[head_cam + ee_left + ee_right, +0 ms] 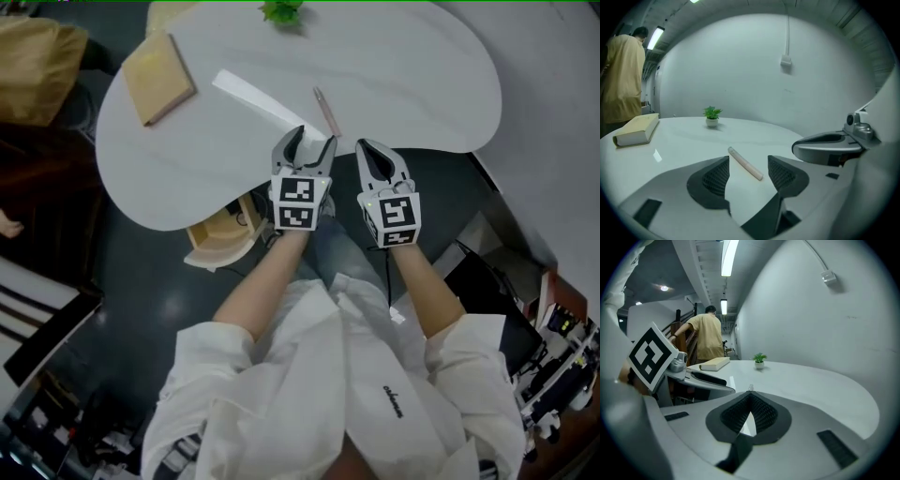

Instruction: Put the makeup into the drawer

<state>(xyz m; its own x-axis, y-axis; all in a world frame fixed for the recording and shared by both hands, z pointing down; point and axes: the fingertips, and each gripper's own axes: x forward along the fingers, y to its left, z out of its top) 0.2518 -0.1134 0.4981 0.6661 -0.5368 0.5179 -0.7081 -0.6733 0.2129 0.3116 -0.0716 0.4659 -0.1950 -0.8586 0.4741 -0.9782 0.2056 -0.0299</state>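
Note:
A slim pink makeup stick (325,111) lies on the round white table (403,75), near its front edge. My left gripper (314,139) hovers just short of it, open, with nothing between the pads. In the left gripper view the makeup stick (745,163) lies on the table beyond the gap between the two fingers (715,178). Beside it on the right is my right gripper (367,147), shut and empty, its tips (750,393) meeting over the table's edge. Under the table's front left edge, a light wooden drawer (220,239) stands pulled out.
A tan book (157,79) lies at the table's far left and a small potted plant (282,11) at its far edge. A person in a yellow shirt (705,338) stands beyond the table. Dark floor surrounds the table, and cluttered equipment (562,366) sits at the right.

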